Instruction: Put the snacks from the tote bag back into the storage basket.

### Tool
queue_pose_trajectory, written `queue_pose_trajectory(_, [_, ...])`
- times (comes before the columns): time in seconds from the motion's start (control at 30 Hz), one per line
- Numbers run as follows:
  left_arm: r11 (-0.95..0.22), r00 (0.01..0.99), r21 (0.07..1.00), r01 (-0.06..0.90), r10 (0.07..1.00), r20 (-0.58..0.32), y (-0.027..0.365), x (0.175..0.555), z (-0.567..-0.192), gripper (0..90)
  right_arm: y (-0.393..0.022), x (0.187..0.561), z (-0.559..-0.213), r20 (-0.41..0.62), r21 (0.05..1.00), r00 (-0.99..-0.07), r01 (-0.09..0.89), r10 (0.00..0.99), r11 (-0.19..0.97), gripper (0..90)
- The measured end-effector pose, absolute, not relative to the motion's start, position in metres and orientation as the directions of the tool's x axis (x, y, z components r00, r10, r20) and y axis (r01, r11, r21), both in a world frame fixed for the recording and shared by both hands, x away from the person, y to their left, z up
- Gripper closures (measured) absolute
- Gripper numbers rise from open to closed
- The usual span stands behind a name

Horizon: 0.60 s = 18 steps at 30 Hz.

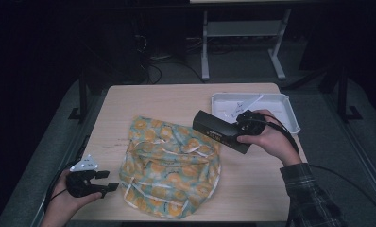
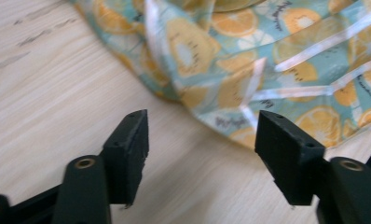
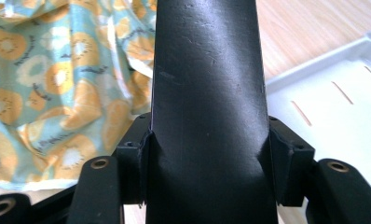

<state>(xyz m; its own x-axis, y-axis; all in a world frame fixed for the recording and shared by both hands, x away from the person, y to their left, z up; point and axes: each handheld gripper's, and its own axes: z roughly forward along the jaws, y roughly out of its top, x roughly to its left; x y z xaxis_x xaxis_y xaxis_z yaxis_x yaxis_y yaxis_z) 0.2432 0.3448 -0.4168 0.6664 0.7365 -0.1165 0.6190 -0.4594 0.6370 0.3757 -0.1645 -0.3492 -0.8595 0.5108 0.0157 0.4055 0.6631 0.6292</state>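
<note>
A crumpled cloth (image 1: 169, 165) printed with orange slices on pale teal lies on the middle of the wooden table (image 1: 167, 101). My left gripper (image 1: 111, 180) is at the table's front left, just left of the cloth's lower edge. In the left gripper view its jaws (image 2: 202, 126) stand open over bare wood, with the cloth's hem (image 2: 249, 51) just beyond them and nothing between them. My right gripper (image 1: 243, 127) hovers over the cloth's upper right corner, shut on a long black box (image 1: 219, 131). That box (image 3: 207, 70) runs straight out from between the pads of the right gripper (image 3: 209, 140).
A shallow white tray (image 1: 285, 101) stands at the table's far right, with a few thin pale sticks in it, and it is close to the right hand (image 1: 271, 139). In the right gripper view the tray (image 3: 333, 116) lies to the right of the box. Dark floor and a desk frame lie beyond the table.
</note>
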Motion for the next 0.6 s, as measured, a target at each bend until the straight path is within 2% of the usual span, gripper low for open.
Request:
queue_pose_trajectory(0.27, [-0.449,0.651,0.626,0.637,0.749,-0.125,0.354,0.241,-0.427,27.9,-0.18,0.392,-0.347,0.0,0.625,-0.827,0.438,0.562,0.646,41.1])
queue_pose_trajectory(0.6, [-0.44,0.642,0.628,0.642,0.756,-0.128,0.355,0.244,-0.43,25.4,-0.205,0.421,-0.349,0.004,0.634,-0.78,0.486,0.626,0.602,41.1])
